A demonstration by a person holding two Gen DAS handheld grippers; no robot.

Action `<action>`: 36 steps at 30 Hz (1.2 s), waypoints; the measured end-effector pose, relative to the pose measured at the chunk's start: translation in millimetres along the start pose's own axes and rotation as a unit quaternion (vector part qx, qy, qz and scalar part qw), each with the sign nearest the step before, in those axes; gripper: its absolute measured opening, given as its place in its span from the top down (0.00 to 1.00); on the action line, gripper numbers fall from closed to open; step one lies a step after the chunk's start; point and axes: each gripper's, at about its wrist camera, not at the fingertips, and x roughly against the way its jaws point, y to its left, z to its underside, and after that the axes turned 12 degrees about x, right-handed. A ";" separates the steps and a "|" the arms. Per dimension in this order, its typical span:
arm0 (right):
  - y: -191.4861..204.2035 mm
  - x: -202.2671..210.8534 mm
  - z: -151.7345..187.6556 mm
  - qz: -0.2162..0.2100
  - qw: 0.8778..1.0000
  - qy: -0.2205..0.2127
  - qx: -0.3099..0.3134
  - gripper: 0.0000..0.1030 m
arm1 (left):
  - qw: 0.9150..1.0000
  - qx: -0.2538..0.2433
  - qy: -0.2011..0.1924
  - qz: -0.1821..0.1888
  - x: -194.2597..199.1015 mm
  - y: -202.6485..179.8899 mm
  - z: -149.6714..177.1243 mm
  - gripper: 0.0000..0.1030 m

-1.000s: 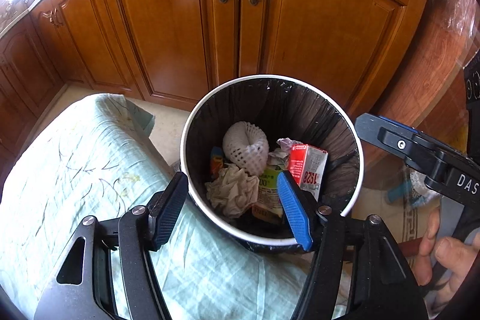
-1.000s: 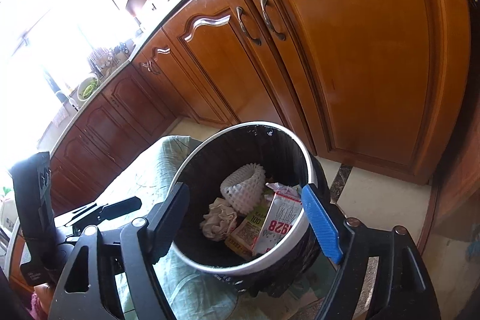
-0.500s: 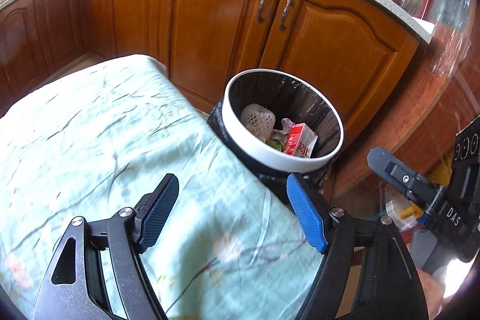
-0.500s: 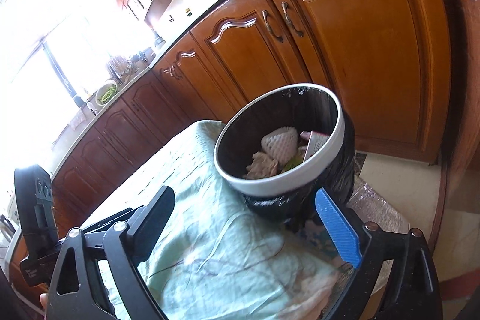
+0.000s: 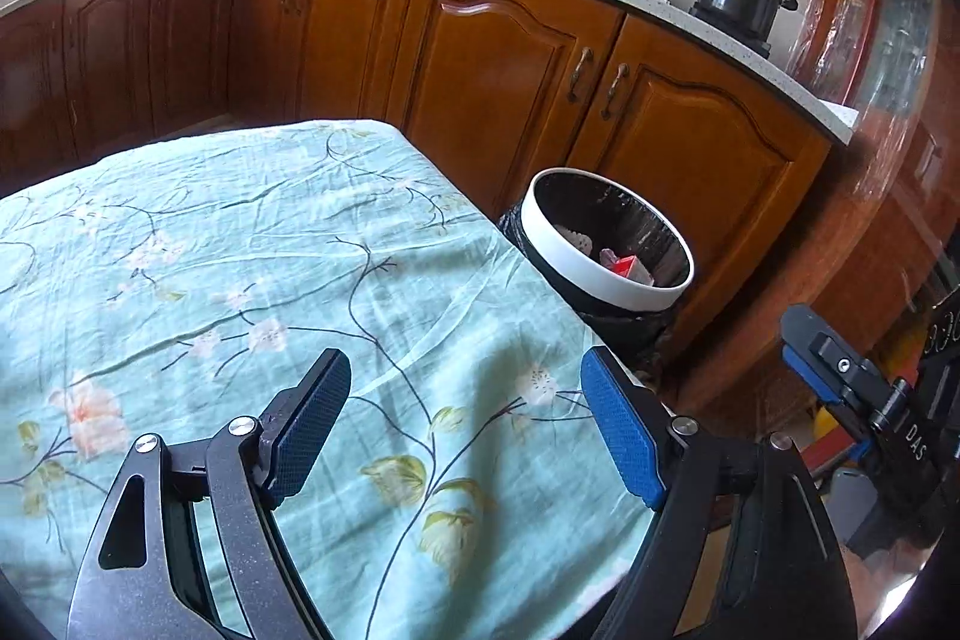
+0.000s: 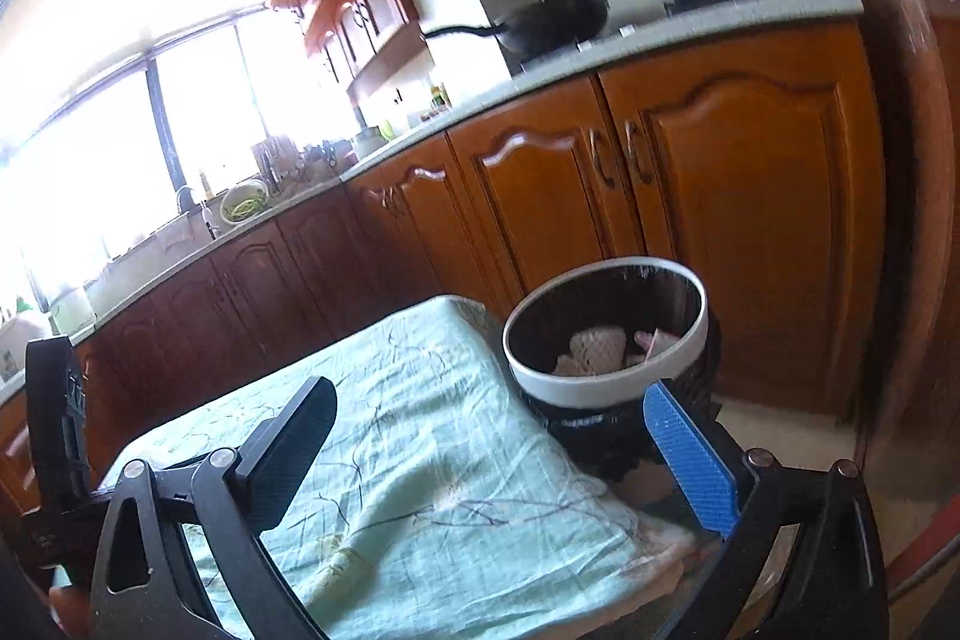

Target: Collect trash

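Beside the table: the trash bin (image 5: 606,244) stands on the floor against the cabinets (image 5: 498,70), just past the table's far right corner.
Bin contents: white foam netting (image 6: 594,346), crumpled paper and a red-and-white carton (image 5: 627,267) lie inside the black liner.
Table: the floral tablecloth (image 5: 252,268) shows no loose trash in either view.
Left gripper (image 5: 465,424): its jaws have just been opening and stand wide apart, with nothing between them but cloth below.
Right gripper (image 6: 504,454): its jaws have also just been opening, now spread fully, and hold nothing.
Step in hand: judged as a pull-back from the bin, both tools free for any further piece.
How to do it well: sweep both views across the cloth and floor before committing; keep the jaws wide on approach, come at any item from above, and avoid pinching a fold of cloth with it.
Risk: the right fingertip sits near the bin rim, so a careless swing could knock it.
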 end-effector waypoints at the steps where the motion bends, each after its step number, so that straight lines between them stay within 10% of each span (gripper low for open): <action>1: 6.4 7.1 -7.3 0.006 1.000 -0.020 0.021 0.00 | 1.000 -0.001 -0.012 0.002 8.4 1.2 -0.1 0.21; 11: 24.6 4.7 -2.1 0.014 0.997 -0.055 0.054 0.00 | 0.988 -0.014 -0.148 -0.033 61.0 7.2 -0.6 0.00; 36: 37.0 0.1 31.6 0.002 0.998 -0.019 0.063 0.00 | 0.977 -0.042 -0.177 -0.110 64.1 21.4 36.5 0.00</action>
